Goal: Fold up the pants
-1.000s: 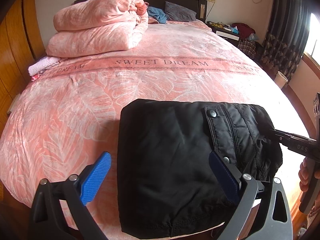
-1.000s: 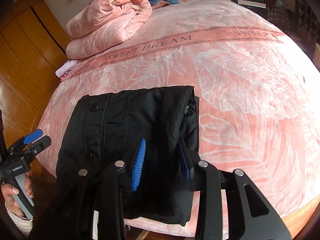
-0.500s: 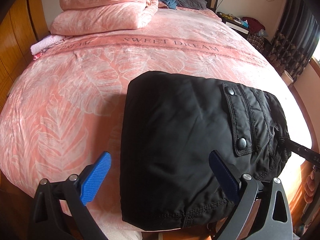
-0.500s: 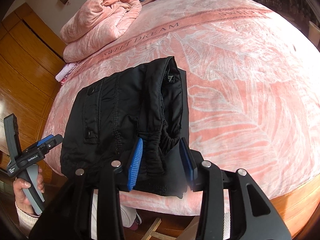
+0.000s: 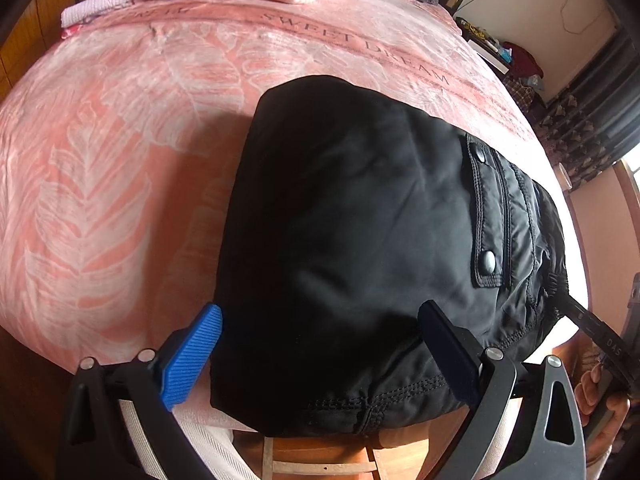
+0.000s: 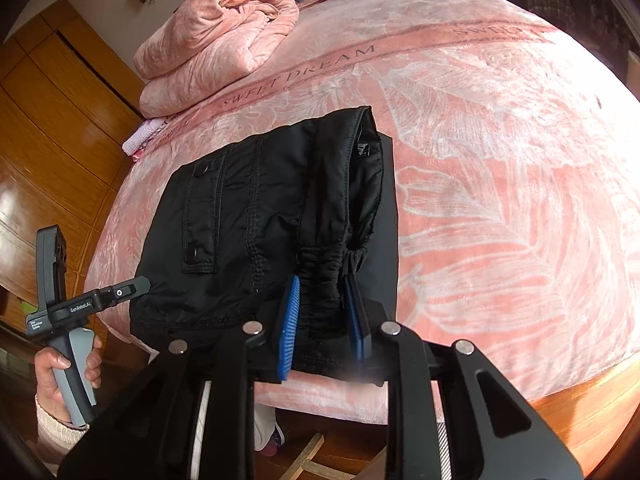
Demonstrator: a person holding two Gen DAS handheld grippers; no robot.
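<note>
Already the pants (image 5: 360,240) lie as a compact black bundle at the near edge of the bed (image 5: 120,140), so the folding looks nearly done; what seems left is to let go and perhaps tidy the right end.

From the left wrist view, the left claw (image 5: 320,356) stands wide, its blue pad just left of the bundle's near left corner and its dark pad over the near right part, with the cloth between them but not pinched. The top of the bundle is smooth, a snap pocket flap (image 5: 486,224) sits toward the right, and the stitched hem hangs a little over the bed's near edge. Only a black bar of the right claw and part of the hand show at the right, so its grip cannot be judged here.

From the right wrist view, the right claw (image 6: 322,320) is narrow, closed on the gathered waistband (image 6: 324,268) at the bundle's near right end. This view alone shows the layered, open right side, where the waistband gapes above a flat lower layer. It also shows the left hand (image 6: 66,368) on its handle, left of the bundle, and a folded pink quilt (image 6: 216,36) far back on the bed.
</note>
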